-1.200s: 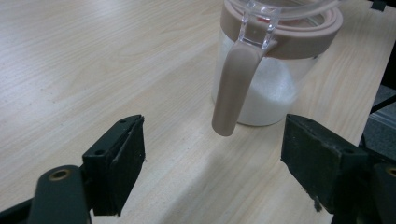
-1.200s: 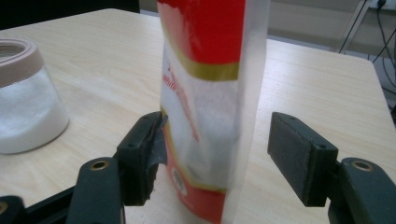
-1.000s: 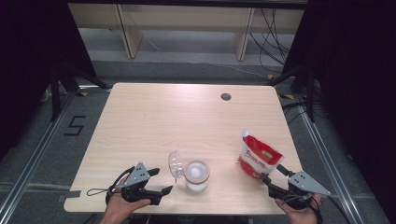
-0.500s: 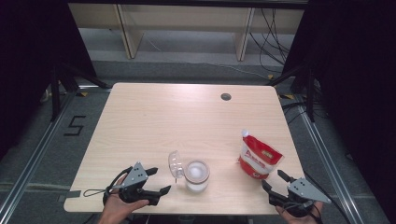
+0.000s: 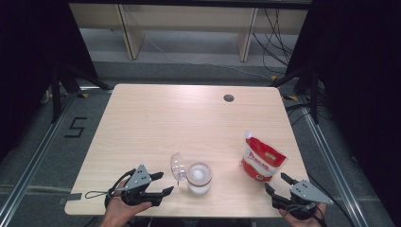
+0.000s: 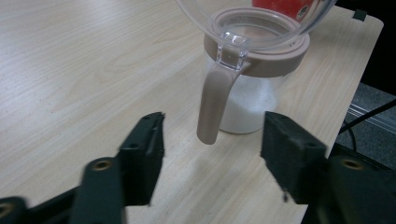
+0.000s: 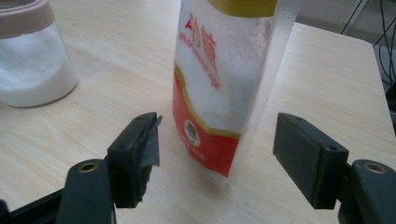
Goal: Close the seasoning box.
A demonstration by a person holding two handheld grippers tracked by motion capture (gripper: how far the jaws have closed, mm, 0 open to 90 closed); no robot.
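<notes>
A glass jar (image 5: 198, 178) with a tan rim and handle holds white granules, and its clear lid (image 5: 177, 166) is flipped open to the left. My left gripper (image 5: 165, 182) lies just left of the jar. Its jaws have just been closing but are still apart with nothing between them. In the left gripper view the jar's handle (image 6: 212, 100) hangs just ahead of the left gripper (image 6: 212, 128), untouched. A red and white sugar pouch (image 5: 262, 161) stands upright at the right. My right gripper (image 5: 276, 182) is open just in front of it. The pouch (image 7: 224, 70) is clear of both pads.
The jar (image 7: 32, 60) stands to the left of the pouch in the right gripper view. Both grippers rest near the front edge of the wooden table (image 5: 189, 123). A round cable hole (image 5: 229, 98) sits at the back right. Shelving and cables lie beyond the table.
The left gripper's jaws stand closer together than before. Both hands stay roughly where they were, and the jar and pouch have not moved.
</notes>
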